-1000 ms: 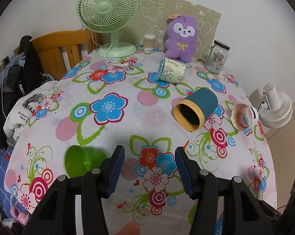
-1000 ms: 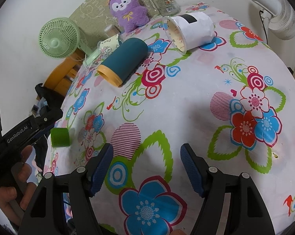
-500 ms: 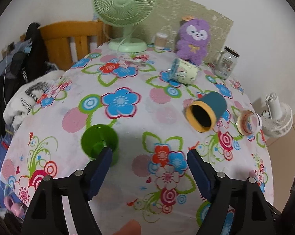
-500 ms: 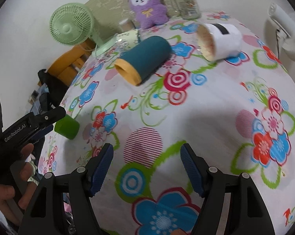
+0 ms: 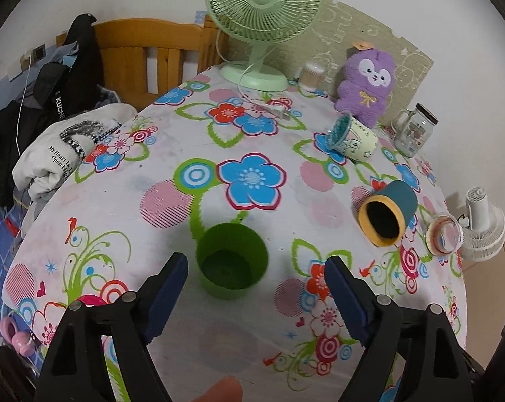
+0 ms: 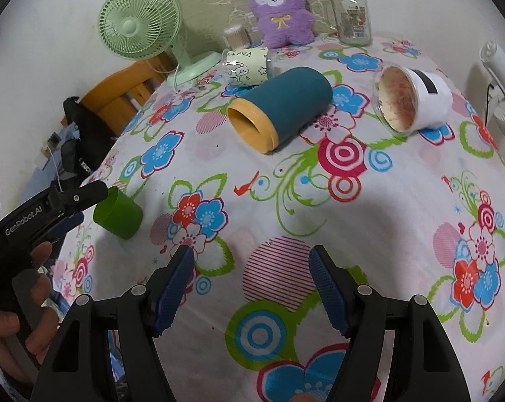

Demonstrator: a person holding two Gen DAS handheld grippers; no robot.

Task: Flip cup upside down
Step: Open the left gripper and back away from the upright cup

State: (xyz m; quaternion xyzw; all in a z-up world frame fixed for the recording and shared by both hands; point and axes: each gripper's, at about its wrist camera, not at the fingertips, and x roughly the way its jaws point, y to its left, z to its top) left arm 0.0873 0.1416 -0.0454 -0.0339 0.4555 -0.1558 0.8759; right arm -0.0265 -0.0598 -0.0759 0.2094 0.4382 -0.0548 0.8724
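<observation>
A green plastic cup (image 5: 232, 261) lies on its side on the flowered tablecloth (image 5: 192, 140), mouth toward the left wrist camera. My left gripper (image 5: 254, 273) is open, its blue pads either side of the cup without touching it. In the right wrist view the green cup (image 6: 118, 212) lies at the left, with the left gripper's black body beside it. My right gripper (image 6: 251, 266) is open and empty over bare cloth. A teal cup with a yellow rim (image 6: 279, 110) lies on its side ahead of it.
A pale patterned cup (image 5: 353, 137), a white cup (image 6: 415, 100) and the teal cup (image 5: 388, 212) lie on their sides. A green fan (image 5: 262, 23), purple plush (image 5: 370, 83) and glass jar (image 5: 415, 129) stand at the back. Clothes and a wooden chair (image 5: 142, 60) are at left.
My left gripper has opened wider and swung left, bringing the green cup between its fingers. The right gripper has turned left, so the teal cup now sits ahead of it.
</observation>
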